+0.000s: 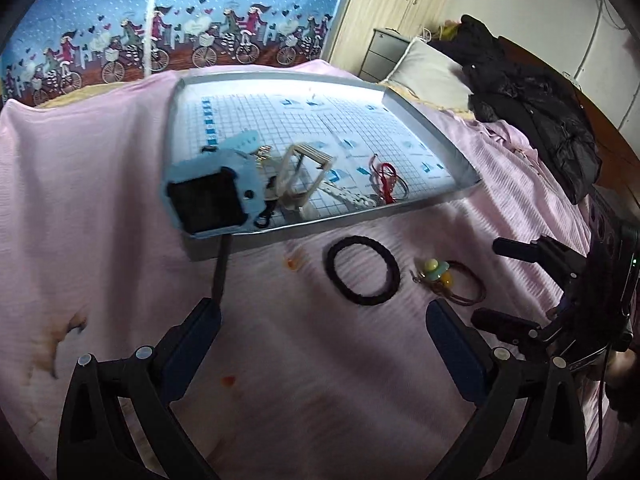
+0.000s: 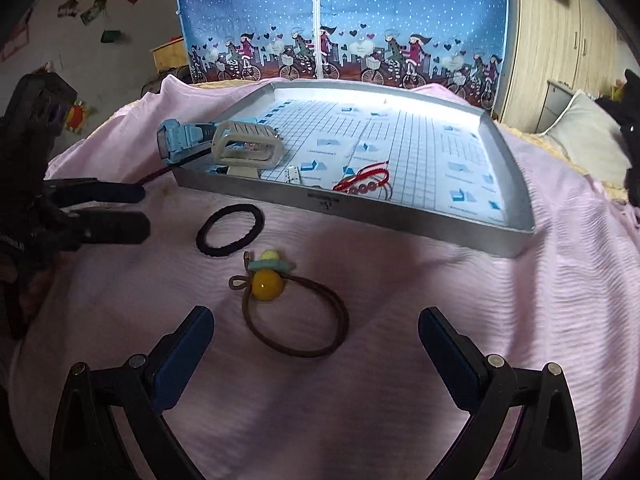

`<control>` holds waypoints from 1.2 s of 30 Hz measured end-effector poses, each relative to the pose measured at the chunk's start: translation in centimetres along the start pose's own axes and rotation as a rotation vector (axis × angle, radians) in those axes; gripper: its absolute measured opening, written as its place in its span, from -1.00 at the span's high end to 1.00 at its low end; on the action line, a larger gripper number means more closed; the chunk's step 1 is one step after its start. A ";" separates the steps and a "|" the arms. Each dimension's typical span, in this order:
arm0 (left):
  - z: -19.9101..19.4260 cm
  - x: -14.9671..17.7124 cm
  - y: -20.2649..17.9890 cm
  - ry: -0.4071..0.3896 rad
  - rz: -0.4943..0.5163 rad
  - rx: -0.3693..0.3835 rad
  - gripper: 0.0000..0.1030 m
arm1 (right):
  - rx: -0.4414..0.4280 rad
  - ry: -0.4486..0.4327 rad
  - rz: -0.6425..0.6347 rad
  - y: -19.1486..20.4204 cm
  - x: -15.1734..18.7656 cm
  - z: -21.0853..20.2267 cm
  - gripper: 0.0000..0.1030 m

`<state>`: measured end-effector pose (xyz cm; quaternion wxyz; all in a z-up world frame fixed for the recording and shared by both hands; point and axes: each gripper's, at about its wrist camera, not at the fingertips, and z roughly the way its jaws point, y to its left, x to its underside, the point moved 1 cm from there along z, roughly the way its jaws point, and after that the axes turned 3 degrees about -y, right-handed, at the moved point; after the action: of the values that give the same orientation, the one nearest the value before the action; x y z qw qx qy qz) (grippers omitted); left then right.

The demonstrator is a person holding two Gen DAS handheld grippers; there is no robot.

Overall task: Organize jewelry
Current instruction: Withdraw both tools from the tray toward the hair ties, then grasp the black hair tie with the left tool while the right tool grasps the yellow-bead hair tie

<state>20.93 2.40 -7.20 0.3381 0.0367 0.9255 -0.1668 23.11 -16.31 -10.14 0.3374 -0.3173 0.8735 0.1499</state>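
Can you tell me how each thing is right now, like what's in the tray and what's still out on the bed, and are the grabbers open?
Left hand-held gripper: open, holding nothing.
Right hand-held gripper: open, holding nothing.
Black hair tie: on the pink bedcover, outside the tray.
Brown hair tie with yellow bead: on the bedcover, outside the tray.
Red bracelet: inside the tray.
Blue watch: resting on the tray's corner.
Beige watch: inside the tray.
Tray: lying flat on the bed.

Both fisheye views bend hard toward dark vignetted corners. Soft, dim daylight falls from beyond the tray (image 2: 472, 236), whose glossy grid liner glares white along its far end. The pink bedspread (image 1: 100, 200) shows gentle shadows, and the pictures are slightly soft throughout.
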 end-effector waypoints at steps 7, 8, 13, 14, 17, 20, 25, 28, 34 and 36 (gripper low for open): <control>2.1 0.1 -1.4 0.036 0.051 0.075 -0.31 | -0.028 0.042 -0.009 0.2 0.1 1.6 -0.69; 2.3 0.1 -1.6 0.041 0.058 0.078 -0.23 | -0.031 0.041 0.001 0.1 0.2 1.7 -0.67; 3.2 0.0 -1.9 0.048 0.047 0.084 -0.19 | -0.032 0.036 0.035 -0.4 -0.2 2.2 -0.53; 3.5 -0.1 -1.8 0.051 0.035 0.088 -0.19 | -0.032 0.036 0.038 -0.4 -0.3 2.3 -0.52; 4.5 -0.6 -1.4 0.068 0.006 0.087 -0.13 | -0.026 0.037 0.043 -0.5 -0.2 2.7 -0.52; 5.1 -0.6 -1.1 0.085 -0.007 0.070 -0.05 | -0.021 0.044 0.037 -0.4 -0.1 3.0 -0.52; 5.3 -0.3 -0.9 0.072 -0.002 0.050 0.04 | -0.005 0.034 0.031 -0.2 0.1 3.2 -0.52; 5.3 -0.1 -0.9 0.066 0.003 0.033 0.14 | 0.007 0.026 0.037 0.0 0.3 3.2 -0.48; 5.1 0.1 -0.3 0.039 -0.044 0.055 0.48 | -0.003 -0.002 0.062 0.1 0.5 2.9 -0.25; 5.0 0.2 0.0 0.033 -0.062 0.065 0.63 | -0.008 -0.012 0.067 0.3 0.7 2.7 -0.14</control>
<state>23.87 0.78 -10.86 0.3161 0.0218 0.9257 -0.2068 23.83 -15.08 -12.56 0.3362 -0.2882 0.8810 0.1666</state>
